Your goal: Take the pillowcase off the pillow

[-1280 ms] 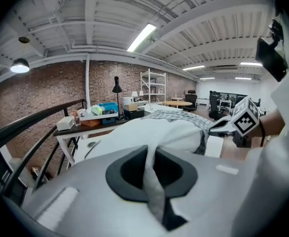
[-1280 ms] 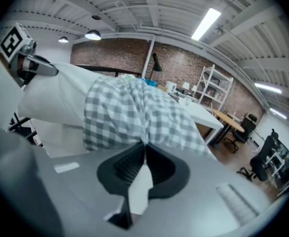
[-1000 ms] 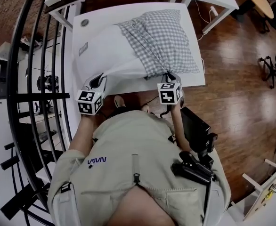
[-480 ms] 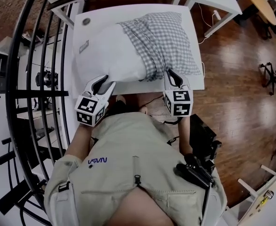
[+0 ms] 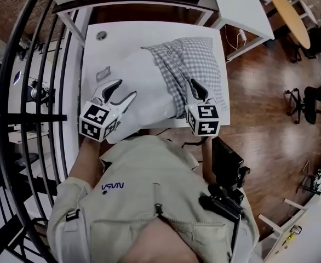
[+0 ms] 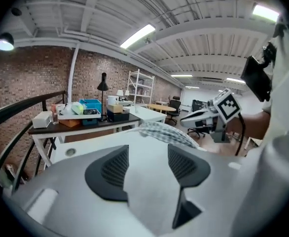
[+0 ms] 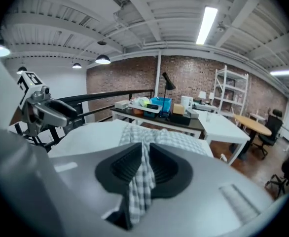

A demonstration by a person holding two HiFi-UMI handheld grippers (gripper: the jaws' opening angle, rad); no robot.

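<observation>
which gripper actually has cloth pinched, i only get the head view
observer: the right gripper is shut on a bunched fold of the checked pillowcase
operator: and the left
observer: the left gripper has its jaws apart, and they have just been opening; the white pillow shows between them, with neither pad pressing it
operator: anything tall past the table
observer: a black desk lamp stands on the dark desk behind it

Checks against white
The pillowcase (image 5: 196, 59) is grey-and-white gingham; the pillow (image 5: 138, 84) is plain white, as is the tabletop (image 5: 149, 33).
</observation>
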